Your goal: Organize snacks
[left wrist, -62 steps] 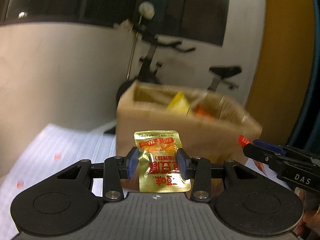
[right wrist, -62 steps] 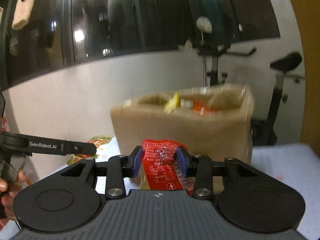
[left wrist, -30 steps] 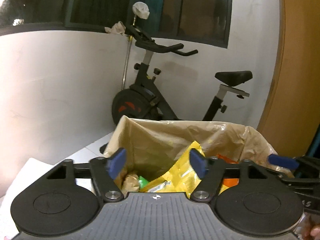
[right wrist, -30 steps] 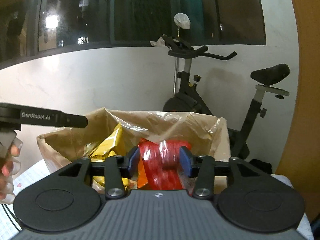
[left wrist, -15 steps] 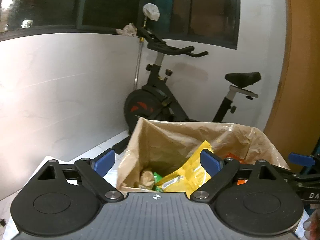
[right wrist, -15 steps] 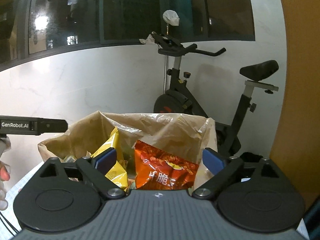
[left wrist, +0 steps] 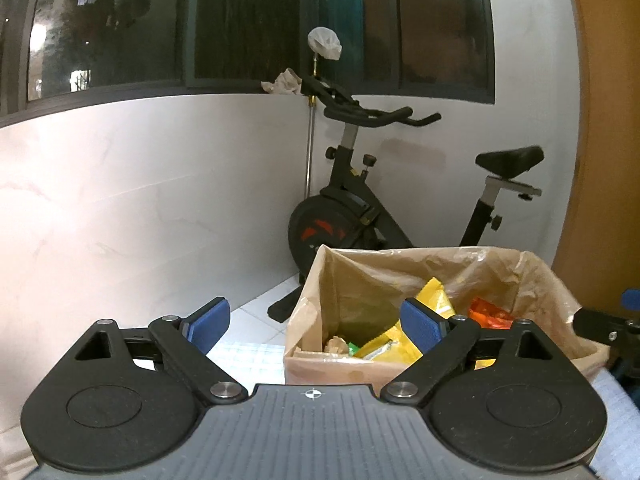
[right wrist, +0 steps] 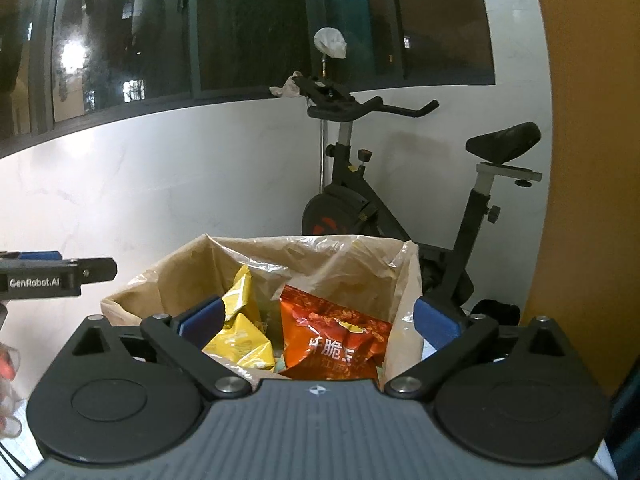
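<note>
A cardboard box lined with a clear plastic bag (left wrist: 316, 364) (right wrist: 360, 256) stands on the table and holds several snack packs. A yellow pack (left wrist: 434, 294) (right wrist: 240, 320) and an orange-red pack (right wrist: 336, 336) (left wrist: 488, 314) stand up inside it. My left gripper (left wrist: 316, 326) is open and empty, just in front of the box's left part. My right gripper (right wrist: 318, 318) is open and empty, above the box's near edge. The left gripper's finger shows at the left edge of the right wrist view (right wrist: 56, 274).
An exercise bike (left wrist: 360, 208) (right wrist: 400, 200) stands behind the box against a white wall, under dark windows. An orange-brown panel (left wrist: 600, 160) rises at the right. The table has a white patterned cover (left wrist: 248, 356).
Both grippers held snack packs two seconds ago, the left a gold one, the right a red one. Both let go over the box, opened wide and drew back a little.
</note>
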`<state>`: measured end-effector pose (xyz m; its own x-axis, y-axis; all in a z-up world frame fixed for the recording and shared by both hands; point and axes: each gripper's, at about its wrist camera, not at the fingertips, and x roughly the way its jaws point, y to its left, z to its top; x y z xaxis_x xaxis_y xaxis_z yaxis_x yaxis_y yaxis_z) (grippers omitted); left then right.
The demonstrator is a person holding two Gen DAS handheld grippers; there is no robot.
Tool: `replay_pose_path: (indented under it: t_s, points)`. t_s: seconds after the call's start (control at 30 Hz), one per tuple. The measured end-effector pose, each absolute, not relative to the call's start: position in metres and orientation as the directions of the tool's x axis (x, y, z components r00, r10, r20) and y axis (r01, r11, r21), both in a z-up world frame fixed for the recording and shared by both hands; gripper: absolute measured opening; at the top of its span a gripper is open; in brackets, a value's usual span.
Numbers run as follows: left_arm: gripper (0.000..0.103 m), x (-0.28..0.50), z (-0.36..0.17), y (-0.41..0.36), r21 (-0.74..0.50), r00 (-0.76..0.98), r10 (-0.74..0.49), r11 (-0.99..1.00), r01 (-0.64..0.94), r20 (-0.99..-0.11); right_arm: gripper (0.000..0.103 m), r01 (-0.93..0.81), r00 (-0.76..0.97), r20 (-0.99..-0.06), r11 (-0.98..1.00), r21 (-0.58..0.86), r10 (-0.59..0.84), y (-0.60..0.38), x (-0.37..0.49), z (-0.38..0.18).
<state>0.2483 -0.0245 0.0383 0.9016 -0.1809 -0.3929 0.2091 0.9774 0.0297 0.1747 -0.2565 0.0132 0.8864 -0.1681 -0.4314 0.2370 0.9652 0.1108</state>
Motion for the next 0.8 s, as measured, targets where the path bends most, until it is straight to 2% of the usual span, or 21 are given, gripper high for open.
replay_pose_path:
  t_s: [0.1, 0.8]
  points:
    - [0.094, 0.233, 0.045, -0.019, 0.024, 0.907, -0.181, 0.978, 0.205, -0.379, 0.103, 0.249, 0.879, -0.44, 0.963, 0.101, -0.181, -0.249, 0.166, 0.021]
    - [0.094, 0.106, 0.097, 0.011, 0.057, 0.951, -0.15, 0.984, 0.171, -0.27, 0.103, 0.216, 0.922, -0.342, 0.974, 0.064, -0.182, -0.191, 0.069, 0.08]
